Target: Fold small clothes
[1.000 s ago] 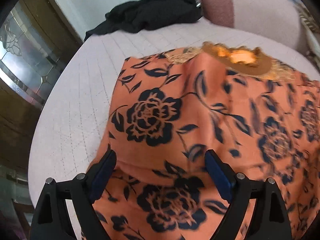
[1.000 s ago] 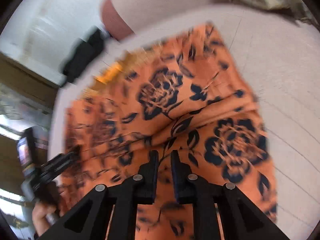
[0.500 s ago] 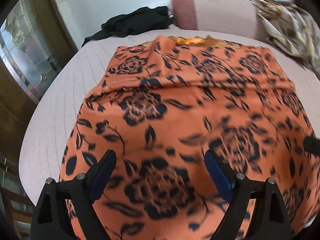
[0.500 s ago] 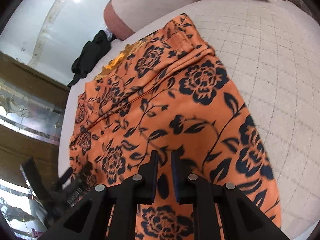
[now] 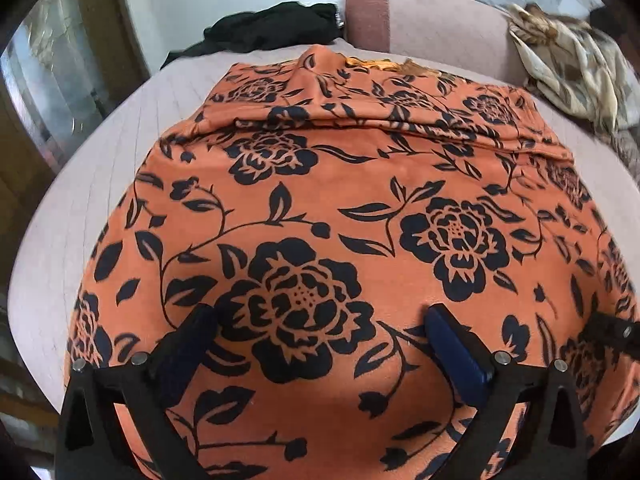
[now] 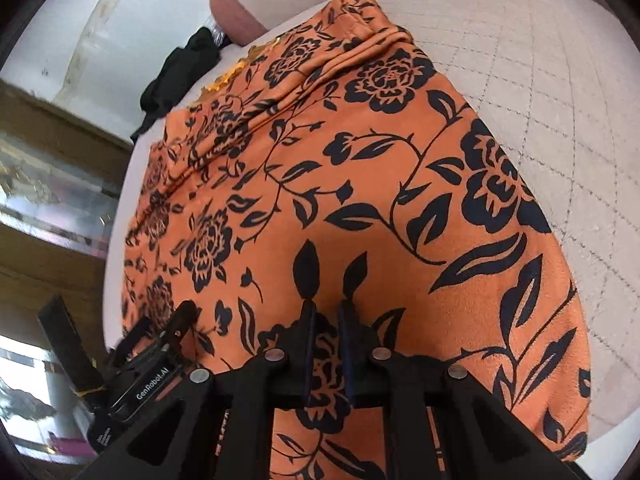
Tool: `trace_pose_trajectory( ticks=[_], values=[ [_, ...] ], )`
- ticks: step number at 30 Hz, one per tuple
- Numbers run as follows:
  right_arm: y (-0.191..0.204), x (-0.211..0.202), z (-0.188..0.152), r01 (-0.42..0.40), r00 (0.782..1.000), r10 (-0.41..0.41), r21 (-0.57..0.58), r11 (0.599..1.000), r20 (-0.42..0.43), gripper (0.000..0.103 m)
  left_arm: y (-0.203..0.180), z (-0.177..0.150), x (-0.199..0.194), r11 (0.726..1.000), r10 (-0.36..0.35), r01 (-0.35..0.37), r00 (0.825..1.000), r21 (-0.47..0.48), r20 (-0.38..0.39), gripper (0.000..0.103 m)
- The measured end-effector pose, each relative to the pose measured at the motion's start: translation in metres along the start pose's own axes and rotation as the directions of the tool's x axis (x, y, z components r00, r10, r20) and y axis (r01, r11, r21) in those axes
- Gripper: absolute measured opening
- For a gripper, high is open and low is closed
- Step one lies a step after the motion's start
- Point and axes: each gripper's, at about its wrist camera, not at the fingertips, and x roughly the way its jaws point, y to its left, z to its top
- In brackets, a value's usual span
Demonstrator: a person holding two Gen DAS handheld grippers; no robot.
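The left gripper [image 5: 320,328] has its jaws wide apart, with the orange floral cloth [image 5: 340,208] showing between the two blue pads [image 5: 456,344]; whether the pads touch the fabric cannot be told. The right gripper [image 6: 326,316] has its jaws drawn close, with only a narrow gap, and a strip of cloth [image 6: 360,208] shows in that gap near the cloth's near edge; the pinch itself is hidden by the fingers [image 6: 308,344], so a firm hold cannot be confirmed. In the right view the left gripper [image 6: 160,344] sits at the cloth's left near corner, and in the left view a black tip of the right gripper [image 5: 612,336] shows at the right edge.

The cloth lies spread over a pale quilted bed [image 6: 540,112], covering most of the near part. Across its far part runs a fold line [image 5: 400,124], with a doubled layer beyond it. A strip of gold trim [image 5: 384,65] peeks out at the far edge.

Beyond the cloth, a black garment [image 5: 268,32] lies crumpled at the far left of the bed, beside a pink bolster [image 5: 420,16]. A beige patterned garment [image 5: 572,60] lies heaped at the far right, just beside the cloth's far corner. A wooden frame with glass [image 5: 52,80] stands to the left of the bed.
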Motion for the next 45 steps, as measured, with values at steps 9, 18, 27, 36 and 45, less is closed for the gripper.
trace_pose_trajectory(
  ticks=[9,18,27,36,45],
  values=[
    [-0.039,0.009,0.006,-0.214,0.975,0.222,0.213,0.953,-0.013,0.014,0.009,-0.013,-0.01,0.996,-0.066,0.063,0.997,0.064,0.033,0.103],
    [-0.031,-0.003,-0.003,-0.176,0.984,0.178,0.139,0.975,-0.001,0.014,0.045,-0.037,-0.049,1.0,-0.015,0.015,0.999,-0.01,0.041,0.103],
    [0.015,-0.007,-0.029,0.0,1.0,0.004,-0.147,0.989,0.028,0.016,0.063,-0.039,-0.033,0.992,0.111,-0.112,0.994,-0.062,-0.013,0.103],
    [0.019,0.002,-0.026,-0.014,0.999,0.018,-0.126,0.992,0.036,0.02,0.082,-0.031,-0.042,0.985,0.104,-0.101,0.994,-0.138,0.016,0.103],
    [0.015,-0.009,-0.033,-0.015,0.998,0.025,-0.172,0.985,0.056,0.02,0.093,-0.025,-0.077,0.982,0.158,-0.14,0.976,-0.126,0.148,0.103]
  ],
)
